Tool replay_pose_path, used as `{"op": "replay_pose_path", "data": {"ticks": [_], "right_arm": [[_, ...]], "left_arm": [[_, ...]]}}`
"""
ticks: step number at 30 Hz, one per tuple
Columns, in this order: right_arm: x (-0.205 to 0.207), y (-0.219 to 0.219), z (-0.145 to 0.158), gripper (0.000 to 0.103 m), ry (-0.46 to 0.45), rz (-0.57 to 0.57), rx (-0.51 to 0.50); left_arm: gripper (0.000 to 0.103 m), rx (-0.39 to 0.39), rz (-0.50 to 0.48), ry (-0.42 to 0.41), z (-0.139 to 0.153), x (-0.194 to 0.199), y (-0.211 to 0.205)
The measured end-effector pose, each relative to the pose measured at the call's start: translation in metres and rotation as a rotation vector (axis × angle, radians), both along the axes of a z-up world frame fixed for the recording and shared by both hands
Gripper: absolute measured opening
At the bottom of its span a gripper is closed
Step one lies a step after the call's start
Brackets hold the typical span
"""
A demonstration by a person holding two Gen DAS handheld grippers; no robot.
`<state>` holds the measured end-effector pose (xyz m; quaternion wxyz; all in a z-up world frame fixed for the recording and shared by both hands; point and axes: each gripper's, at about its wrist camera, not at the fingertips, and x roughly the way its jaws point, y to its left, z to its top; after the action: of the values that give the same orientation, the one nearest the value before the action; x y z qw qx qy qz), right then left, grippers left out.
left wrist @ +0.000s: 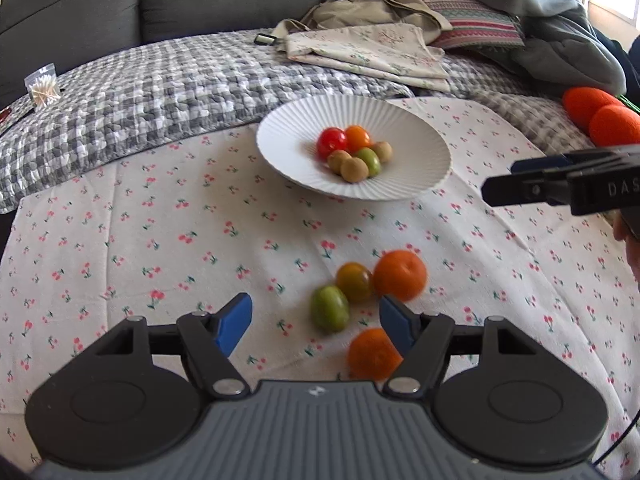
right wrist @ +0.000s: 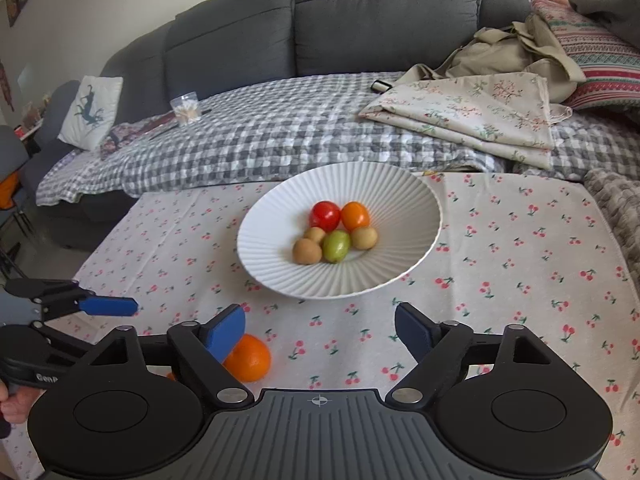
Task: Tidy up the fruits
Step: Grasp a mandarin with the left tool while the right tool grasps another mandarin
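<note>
A white ribbed plate (left wrist: 420,160) (right wrist: 400,208) on the cherry-print cloth holds several small fruits: a red tomato (left wrist: 331,141), an orange one, a green one and brown kiwis. Loose on the cloth lie a green fruit (left wrist: 329,308), a dark orange-green tomato (left wrist: 354,281) and two oranges (left wrist: 400,275) (left wrist: 370,354). My left gripper (left wrist: 316,322) is open and empty, its jaws around the loose group from above. My right gripper (right wrist: 320,330) is open and empty, short of the plate; an orange (right wrist: 250,360) lies by its left finger.
The cherry-print cloth (right wrist: 520,264) covers the table. Behind it is a grey sofa with a checked blanket (right wrist: 260,140), folded floral fabric (right wrist: 480,116), a bag and cushions. Two orange foam balls (left wrist: 600,116) sit at the right in the left wrist view.
</note>
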<state>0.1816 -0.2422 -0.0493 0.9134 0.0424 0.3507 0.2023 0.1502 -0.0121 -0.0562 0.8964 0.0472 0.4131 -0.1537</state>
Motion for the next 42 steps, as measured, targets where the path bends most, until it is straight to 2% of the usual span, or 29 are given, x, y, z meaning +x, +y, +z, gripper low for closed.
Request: {"op": "replay_pose_path", "data": {"ticks": [7,12,16,19,22,26,34,42], "right_arm": [[-0.003,0.005,-0.010,0.091,0.033,0.027,-0.001],[-0.001,0.005,-0.013,0.091,0.047,0.019,0.010],[-0.001,0.007,-0.016,0.091,0.048,0.023,0.000],[-0.002,0.009,-0.018,0.091,0.052,0.029,-0.007],[-0.002,0.010,-0.020,0.091,0.055,0.033,-0.013],[-0.001,0.012,-0.026,0.091,0.065,0.036,-0.015],[0.000,0.029,-0.042,0.091,0.082,0.074,-0.020],[0.004,0.057,-0.055,0.085,0.076,0.138,-0.042]], "left_arm": [[0.073,0.011,-0.028,0.020,-0.007,-0.004,-0.005],[0.071,-0.023,-0.012,0.039,-0.009,0.001,0.002],[0.070,-0.041,-0.062,0.074,-0.014,-0.006,-0.005],[0.066,-0.033,-0.110,0.081,-0.018,-0.010,-0.015],[0.057,-0.011,-0.140,0.093,-0.025,-0.012,-0.023],[0.033,0.016,-0.146,0.099,-0.032,-0.012,-0.025],[0.032,0.035,-0.160,0.087,-0.028,-0.013,-0.021],[0.032,0.037,-0.144,0.086,-0.027,-0.014,-0.011]]}}
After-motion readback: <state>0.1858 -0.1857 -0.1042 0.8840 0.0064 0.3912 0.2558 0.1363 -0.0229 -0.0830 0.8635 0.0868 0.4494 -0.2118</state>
